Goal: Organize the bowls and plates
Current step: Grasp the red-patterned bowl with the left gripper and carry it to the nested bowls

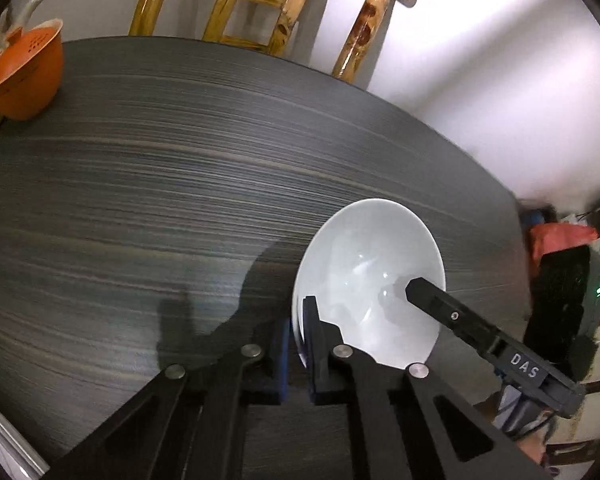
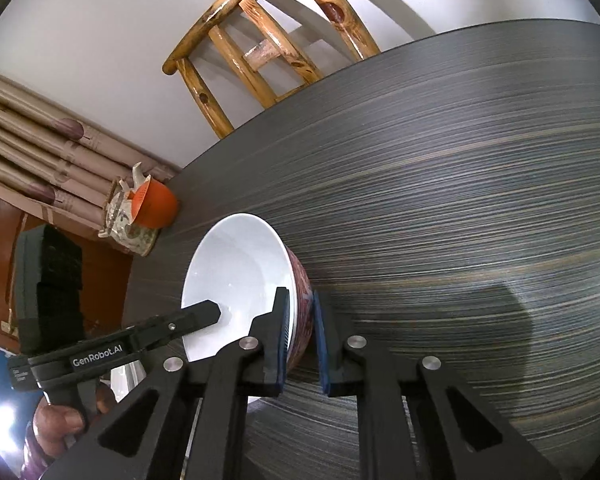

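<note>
Evidently both tongs are gripping one white bowl (image 1: 368, 280) standing on the dark striped tabletop (image 1: 180, 184); the left tongs (image 1: 298, 344) are pinching the bowl's near rim, one blue pad outside the wall and one inside; the right tongs (image 2: 300, 336) are pinching the opposite rim in the same way, with the patterned red outside of the bowl (image 2: 304, 300) showing between their pads. From the left wrist view a black finger of the right tongs is reaching into the bowl from the right edge; from the right wrist view a finger of the left tongs is doing the same from the left, with a person's hand (image 2: 60, 424) wrapping its handle. An orange strainer cup (image 1: 24, 76) is sitting at the far corner of the tabletop beside what is probably a patterned teapot (image 2: 130, 224), and a wooden chair (image 1: 268, 12) is standing behind the far edge.
</note>
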Demonstrator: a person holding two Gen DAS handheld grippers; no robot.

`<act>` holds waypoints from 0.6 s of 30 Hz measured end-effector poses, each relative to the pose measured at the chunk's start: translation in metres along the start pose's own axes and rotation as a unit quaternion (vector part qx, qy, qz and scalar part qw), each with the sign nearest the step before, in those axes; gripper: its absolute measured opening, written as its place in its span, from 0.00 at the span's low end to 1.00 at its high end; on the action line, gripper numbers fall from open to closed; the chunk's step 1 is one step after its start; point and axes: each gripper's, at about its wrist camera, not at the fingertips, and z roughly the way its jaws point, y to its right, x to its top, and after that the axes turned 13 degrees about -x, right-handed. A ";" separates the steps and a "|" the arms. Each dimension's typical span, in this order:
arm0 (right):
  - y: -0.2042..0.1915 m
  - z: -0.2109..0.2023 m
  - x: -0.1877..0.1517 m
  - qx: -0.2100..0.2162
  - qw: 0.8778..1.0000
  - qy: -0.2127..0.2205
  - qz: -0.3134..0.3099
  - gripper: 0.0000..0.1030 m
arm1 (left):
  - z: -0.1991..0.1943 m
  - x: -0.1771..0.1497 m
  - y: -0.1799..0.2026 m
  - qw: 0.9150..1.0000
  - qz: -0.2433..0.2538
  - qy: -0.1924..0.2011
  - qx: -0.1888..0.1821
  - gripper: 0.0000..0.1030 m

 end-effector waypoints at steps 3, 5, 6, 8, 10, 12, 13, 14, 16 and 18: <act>0.001 -0.012 -0.003 0.008 1.000 0.008 0.006 0.12 | -0.017 -0.008 0.009 1.000 0.008 0.010 -0.005 0.05; -0.002 -0.024 -0.008 0.015 1.000 0.015 0.006 0.12 | -0.034 -0.018 0.017 1.000 0.019 0.016 -0.009 0.05; -0.005 -0.029 -0.011 0.018 1.000 0.017 0.005 0.12 | -0.039 -0.022 0.019 1.000 0.022 0.017 -0.010 0.05; -0.011 -0.044 -0.020 0.023 0.999 0.023 0.003 0.12 | -0.056 -0.035 0.026 0.999 0.028 0.021 -0.013 0.05; -0.016 -0.058 -0.030 0.031 0.999 0.027 0.001 0.12 | -0.072 -0.048 0.030 0.999 0.035 0.025 -0.010 0.05; -0.022 -0.070 -0.043 0.038 0.999 0.028 0.001 0.12 | -0.087 -0.063 0.032 0.999 0.038 0.031 -0.008 0.05; -0.026 -0.075 -0.051 0.041 0.999 0.028 0.000 0.13 | -0.097 -0.074 0.031 0.999 0.036 0.034 -0.009 0.05; -0.030 -0.080 -0.059 0.044 0.999 0.026 -0.002 0.13 | -0.102 -0.082 0.030 0.999 0.033 0.035 -0.010 0.05; -0.035 -0.088 -0.075 0.052 0.998 0.018 -0.002 0.13 | -0.112 -0.101 0.028 0.999 0.033 0.035 -0.006 0.05; -0.040 -0.096 -0.092 0.059 0.998 0.012 -0.001 0.13 | -0.122 -0.120 0.024 0.999 0.032 0.037 -0.002 0.05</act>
